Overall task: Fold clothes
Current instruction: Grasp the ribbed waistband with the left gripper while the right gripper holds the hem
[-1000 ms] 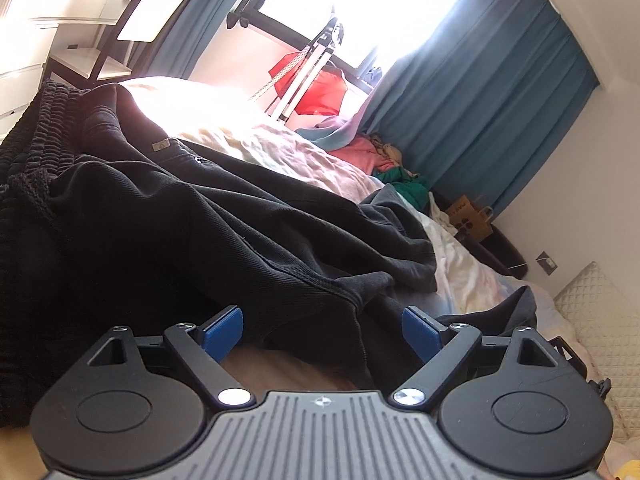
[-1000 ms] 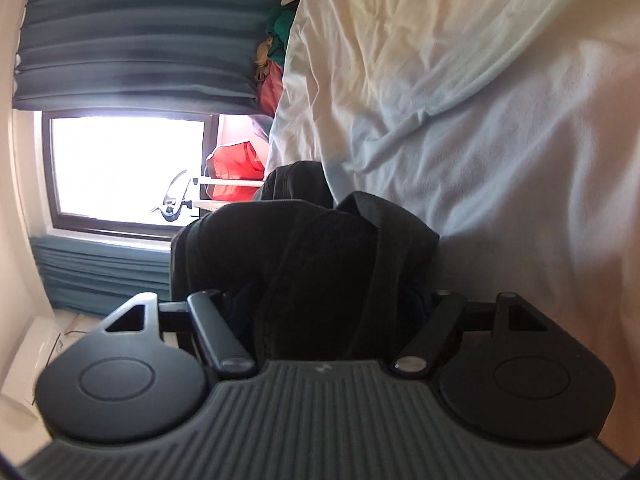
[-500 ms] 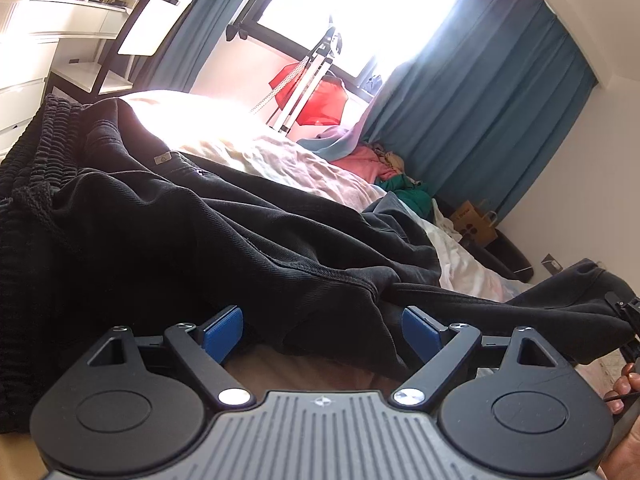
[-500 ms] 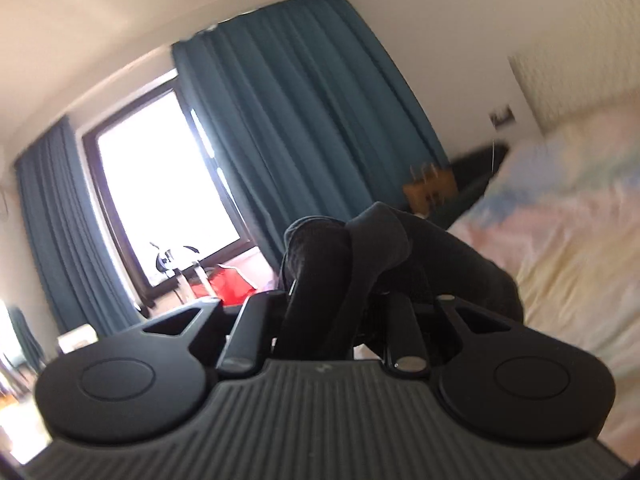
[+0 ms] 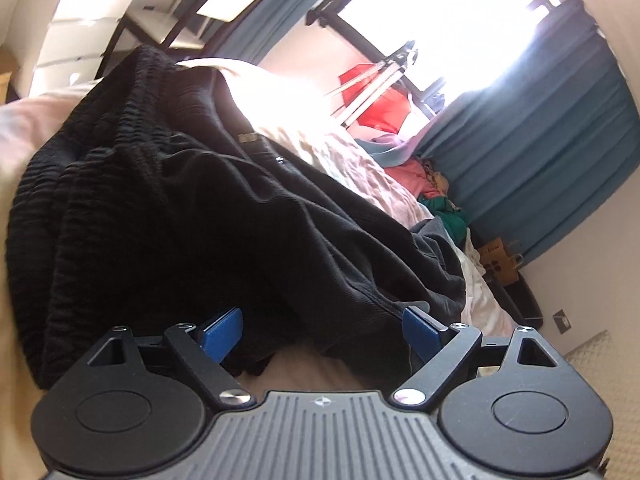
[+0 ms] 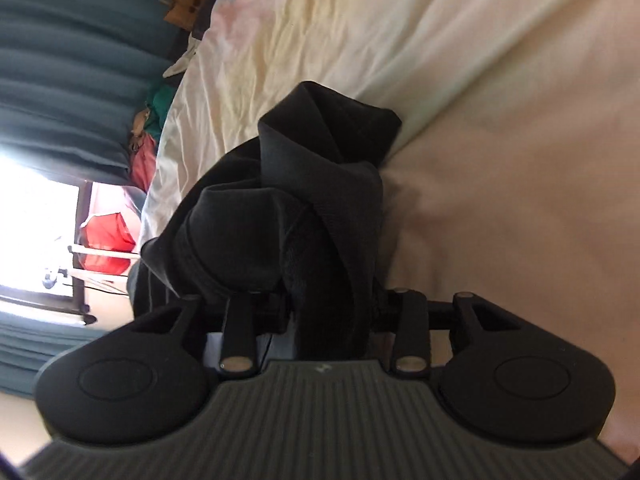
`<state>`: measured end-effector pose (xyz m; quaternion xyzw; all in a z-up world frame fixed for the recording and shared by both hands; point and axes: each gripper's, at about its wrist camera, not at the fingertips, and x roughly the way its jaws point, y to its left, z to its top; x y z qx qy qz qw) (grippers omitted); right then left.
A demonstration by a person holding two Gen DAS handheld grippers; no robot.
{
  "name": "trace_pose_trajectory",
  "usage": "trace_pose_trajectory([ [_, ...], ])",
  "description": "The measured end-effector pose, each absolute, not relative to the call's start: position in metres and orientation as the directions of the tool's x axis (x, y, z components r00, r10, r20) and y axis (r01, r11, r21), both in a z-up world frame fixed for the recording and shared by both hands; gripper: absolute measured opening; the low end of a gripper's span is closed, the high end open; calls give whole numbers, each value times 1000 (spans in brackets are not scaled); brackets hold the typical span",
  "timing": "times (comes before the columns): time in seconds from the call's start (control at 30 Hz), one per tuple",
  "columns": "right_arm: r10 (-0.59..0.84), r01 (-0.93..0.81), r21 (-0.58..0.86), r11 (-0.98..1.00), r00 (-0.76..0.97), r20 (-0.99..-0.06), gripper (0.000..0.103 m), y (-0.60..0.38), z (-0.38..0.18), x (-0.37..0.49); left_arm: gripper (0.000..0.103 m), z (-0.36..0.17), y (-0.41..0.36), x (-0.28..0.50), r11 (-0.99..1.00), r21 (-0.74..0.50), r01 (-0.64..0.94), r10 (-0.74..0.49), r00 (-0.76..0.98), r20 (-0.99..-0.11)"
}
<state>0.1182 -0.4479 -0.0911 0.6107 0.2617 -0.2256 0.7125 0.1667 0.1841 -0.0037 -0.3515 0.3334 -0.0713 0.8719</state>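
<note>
One gripper clamps trousers; other gapes.

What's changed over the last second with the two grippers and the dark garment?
The right gripper stayed shut on a bunched fold of the dark garment, swinging it up off the bed sheet and back down over it. The left gripper stayed open and holds nothing; its view tilted and drew closer to the garment, whose hem now lies between its blue pads. The curtains are unchanged.

Matt, twill-woven cloth is seen in the black garment; crinkled cotton in the cream bedsheet; smooth plastic in the blue finger pads.
</note>
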Motion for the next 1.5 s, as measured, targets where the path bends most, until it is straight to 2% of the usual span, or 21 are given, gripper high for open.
trace_pose_trajectory([
  [0.17,30,560,828,35,827,-561,64,-448,-86,69,90,-16,221,145,604,-747,-277,-361,741,-566],
  [0.27,4,533,846,-6,846,-533,64,-451,-86,47,91,-21,229,139,567,-763,-311,-358,741,-568],
  [0.33,0,537,842,-58,843,-538,64,-456,-93,40,91,-27,229,144,557,-750,-355,-347,721,-599],
  [0.5,70,507,854,-113,862,-502,63,-465,-107,57,91,-52,232,152,493,-741,-456,-391,645,-657],
  [0.6,73,490,871,-32,871,-486,63,-464,-99,74,91,-52,238,150,448,-758,-474,-347,689,-636],
  [0.7,63,506,862,-32,862,-503,63,-468,-102,86,90,-59,249,150,362,-783,-506,-314,724,-614],
  [0.83,127,486,860,-152,873,-471,64,-473,-124,99,89,-66,262,147,230,-821,-522,-290,769,-570],
  [0.93,115,476,861,-178,879,-463,64,-479,-129,107,86,-59,266,142,207,-852,-480,-258,813,-521],
  [1.0,92,417,893,-166,909,-407,64,-482,-124,110,86,-52,266,140,224,-863,-453,-246,831,-499],
  [1.13,59,195,978,-78,980,-190,64,-487,-100,114,86,-39,260,137,274,-871,-407,-235,850,-471],
  [1.2,39,116,993,-37,993,-115,64,-487,-90,114,88,-32,257,136,300,-874,-383,-230,860,-456],
  [1.27,27,140,990,-3,990,-140,64,-488,-87,114,89,-25,254,135,325,-875,-360,-225,869,-441],
  [1.4,43,306,948,-87,952,-303,63,-490,-111,116,88,-40,258,135,222,-873,-435,-280,829,-484],
  [1.47,71,385,916,-114,923,-379,63,-490,-121,117,78,-52,261,135,153,-860,-487,-318,800,-509],
  [1.5,75,401,908,-117,916,-395,63,-490,-124,118,78,-56,263,135,124,-854,-506,-333,789,-516],
])
